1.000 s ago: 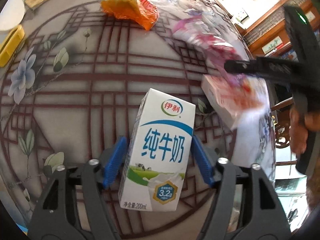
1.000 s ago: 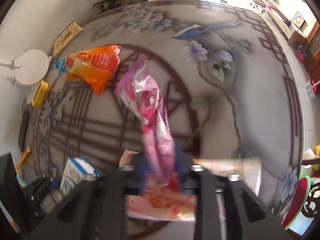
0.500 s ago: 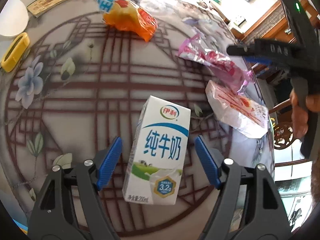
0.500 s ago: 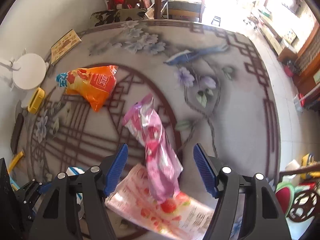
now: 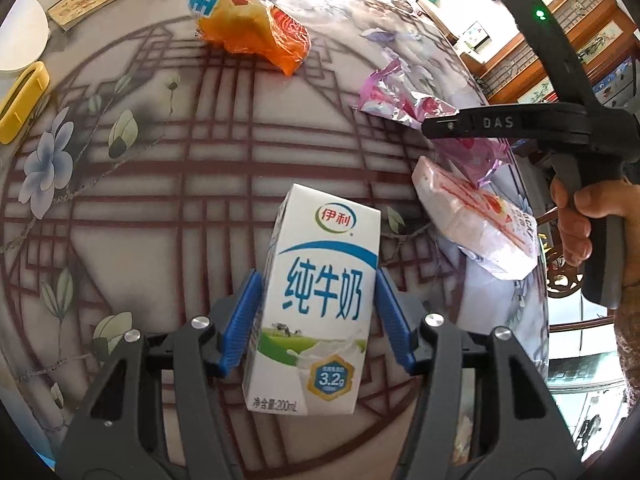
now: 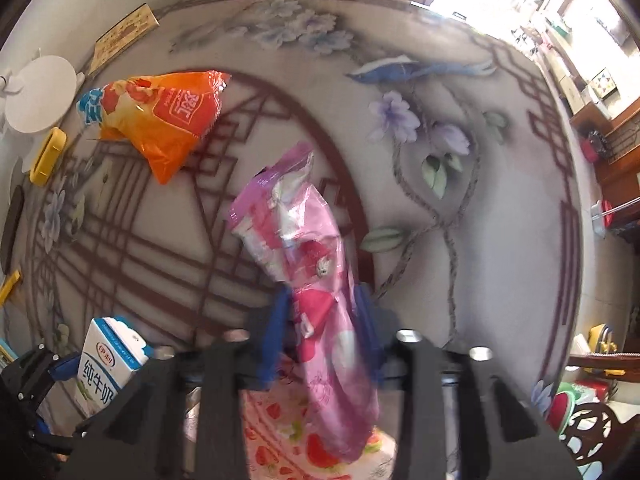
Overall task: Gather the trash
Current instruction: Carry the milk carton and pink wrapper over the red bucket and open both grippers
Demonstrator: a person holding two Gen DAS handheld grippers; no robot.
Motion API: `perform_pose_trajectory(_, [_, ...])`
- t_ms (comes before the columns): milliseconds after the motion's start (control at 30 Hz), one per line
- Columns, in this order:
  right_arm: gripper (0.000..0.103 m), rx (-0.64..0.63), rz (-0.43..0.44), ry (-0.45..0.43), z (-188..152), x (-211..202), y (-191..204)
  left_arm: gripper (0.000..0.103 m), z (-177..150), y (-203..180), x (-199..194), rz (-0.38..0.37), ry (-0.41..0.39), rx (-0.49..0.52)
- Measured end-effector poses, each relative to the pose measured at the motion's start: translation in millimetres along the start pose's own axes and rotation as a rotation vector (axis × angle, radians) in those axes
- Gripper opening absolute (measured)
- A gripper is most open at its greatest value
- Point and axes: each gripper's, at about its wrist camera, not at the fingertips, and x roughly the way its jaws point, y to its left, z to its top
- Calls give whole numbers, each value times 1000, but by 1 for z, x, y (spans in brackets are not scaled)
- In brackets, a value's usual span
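The left tool (image 5: 318, 316) clamps a white-and-blue milk carton (image 5: 318, 312) just above the floral-patterned worktop (image 5: 160, 184). The right tool (image 6: 322, 332) pinches a crinkled pink plastic wrapper (image 6: 308, 264) over a strawberry-printed tissue pack (image 6: 288, 440). Farther back, an orange snack bag (image 6: 160, 116) lies on the worktop.
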Motion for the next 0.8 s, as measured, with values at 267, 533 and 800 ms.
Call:
perform_pose_trajectory(267, [21,39,69,-129,-25,-58,7,56,-2,0,-7,24,-12,4])
perform_pose_trajectory(533, [21,85,129,-191,-67,-100,20,56,-3,-13,-31,27,-62,35])
perform_pose_trajectory(800, [21,169,149,-203,-116,-121,19,56,-11,-32,-48,8,-88,75])
